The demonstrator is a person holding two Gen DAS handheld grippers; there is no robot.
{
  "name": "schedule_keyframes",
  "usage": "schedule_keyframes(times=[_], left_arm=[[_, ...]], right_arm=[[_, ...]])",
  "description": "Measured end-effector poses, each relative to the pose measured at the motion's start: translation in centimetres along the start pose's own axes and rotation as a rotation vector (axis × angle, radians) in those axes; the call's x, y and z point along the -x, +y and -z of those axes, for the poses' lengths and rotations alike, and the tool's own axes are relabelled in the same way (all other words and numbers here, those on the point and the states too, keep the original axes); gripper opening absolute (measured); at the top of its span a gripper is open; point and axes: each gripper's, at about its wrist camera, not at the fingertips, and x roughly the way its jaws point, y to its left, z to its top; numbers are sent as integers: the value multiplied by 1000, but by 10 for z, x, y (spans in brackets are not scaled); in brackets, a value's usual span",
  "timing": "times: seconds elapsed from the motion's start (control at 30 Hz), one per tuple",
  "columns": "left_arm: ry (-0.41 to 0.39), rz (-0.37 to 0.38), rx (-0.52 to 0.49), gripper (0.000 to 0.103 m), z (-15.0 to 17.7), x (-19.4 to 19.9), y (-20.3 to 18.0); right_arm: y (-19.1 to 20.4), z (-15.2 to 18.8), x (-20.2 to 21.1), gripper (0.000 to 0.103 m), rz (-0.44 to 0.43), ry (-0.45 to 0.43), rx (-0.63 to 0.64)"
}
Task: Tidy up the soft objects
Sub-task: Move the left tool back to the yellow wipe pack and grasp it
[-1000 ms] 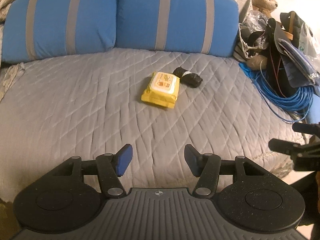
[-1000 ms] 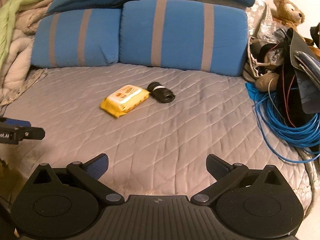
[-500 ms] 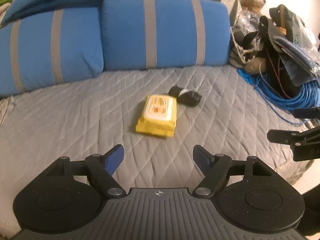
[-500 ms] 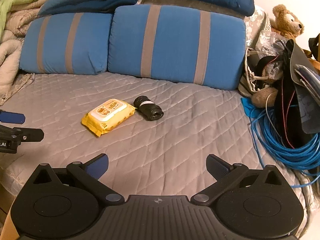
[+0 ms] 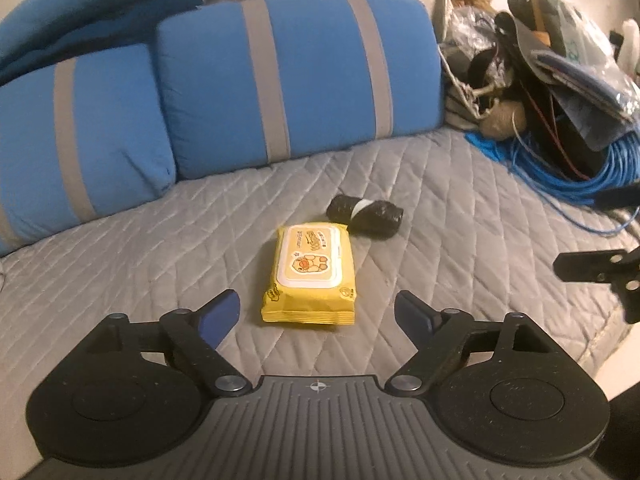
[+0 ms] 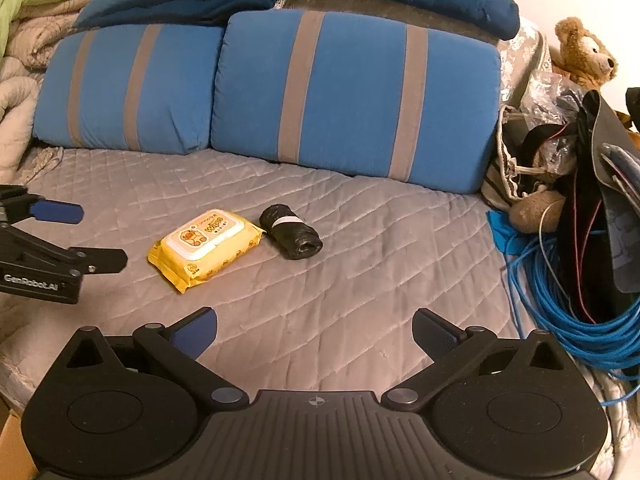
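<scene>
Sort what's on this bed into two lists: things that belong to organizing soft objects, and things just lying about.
Likely part of the job:
- flat yellow soft pack of wet wipes
- small black rolled bag bundle with a white band
- open left tool, its jaws just widened, nothing between them

Just lying about:
- two blue pillows with grey stripes
- coiled blue cable
- brown teddy bear

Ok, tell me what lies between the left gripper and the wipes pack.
Nothing but bare quilt. In the left wrist view, the left gripper is open, its jaws just widened, with the wipes pack right ahead and untouched.
</scene>
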Motion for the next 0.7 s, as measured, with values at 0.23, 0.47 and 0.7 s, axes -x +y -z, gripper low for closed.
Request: schedule_keyframes(times=[0.23, 0.47, 0.7], left_arm=[[50, -4, -35, 85, -3, -37, 5], [92, 6, -78, 85, -2, -78, 5], [137, 22, -82, 95, -3, -113, 7]], right_arm=[[-8, -6, -14, 103, 6, 24, -25], [-1, -5, -21, 103, 16, 40, 26], [12, -3, -19, 103, -2, 26, 123]])
